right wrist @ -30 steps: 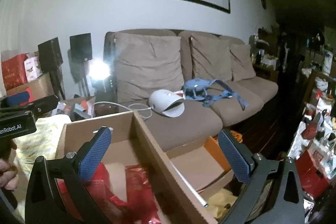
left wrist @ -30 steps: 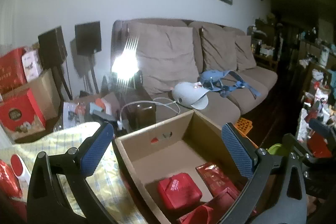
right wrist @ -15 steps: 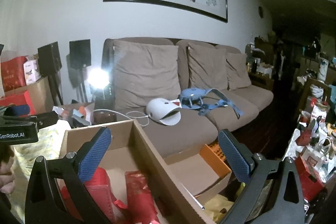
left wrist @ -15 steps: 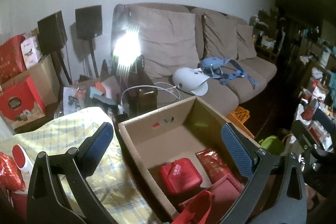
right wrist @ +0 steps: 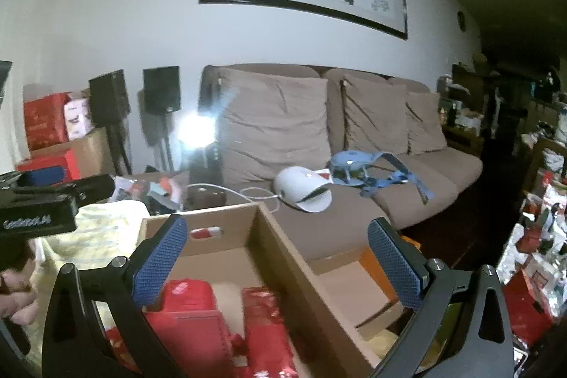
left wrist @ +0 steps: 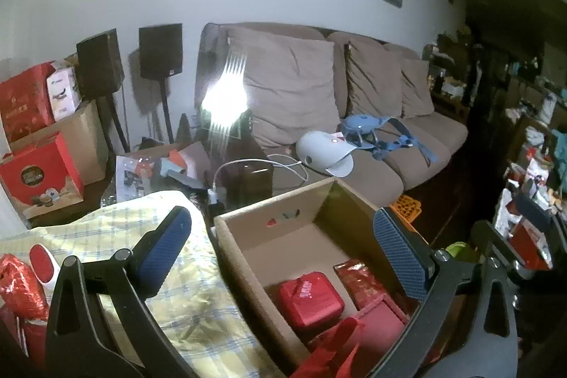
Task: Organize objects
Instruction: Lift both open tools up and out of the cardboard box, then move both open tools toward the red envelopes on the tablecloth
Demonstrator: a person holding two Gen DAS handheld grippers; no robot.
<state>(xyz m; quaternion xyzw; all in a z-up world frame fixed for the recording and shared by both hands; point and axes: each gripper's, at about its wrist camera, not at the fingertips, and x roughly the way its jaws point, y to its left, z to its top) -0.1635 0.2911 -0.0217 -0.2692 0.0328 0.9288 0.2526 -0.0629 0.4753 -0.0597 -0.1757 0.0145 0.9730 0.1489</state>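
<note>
Both my tongs are spread wide with nothing between their blue pads: my left gripper [left wrist: 281, 250] frames the lower half of its view, and my right gripper [right wrist: 276, 263] does the same in its own. The cardboard box [left wrist: 248, 225] sits at lower centre of the left view, already holding a red pouch [left wrist: 310, 298] and a red foil packet [left wrist: 358, 277] toward its lower right corner. What I judge is left to pack lies at the lower left edge of that view: a crinkled red foil bag [left wrist: 17, 286] and a red-and-white item [left wrist: 40, 266] beside it, both on the yellow checked cloth [left wrist: 184, 293]. The risks I see come from that side. The foil bag is slippery and soft, so a pinch on a loose fold could let it slide out on the way to the box. The cloth is rumpled, and a low approach could catch it and drag the items with it. In the right view the box wall [right wrist: 283, 257] runs straight up between my right fingers, so dropping that gripper carelessly could knock the rim and shove the box. My two grippers are also close, and the left one shows at the left edge of the right view, so a crossing reach could clash.
</note>
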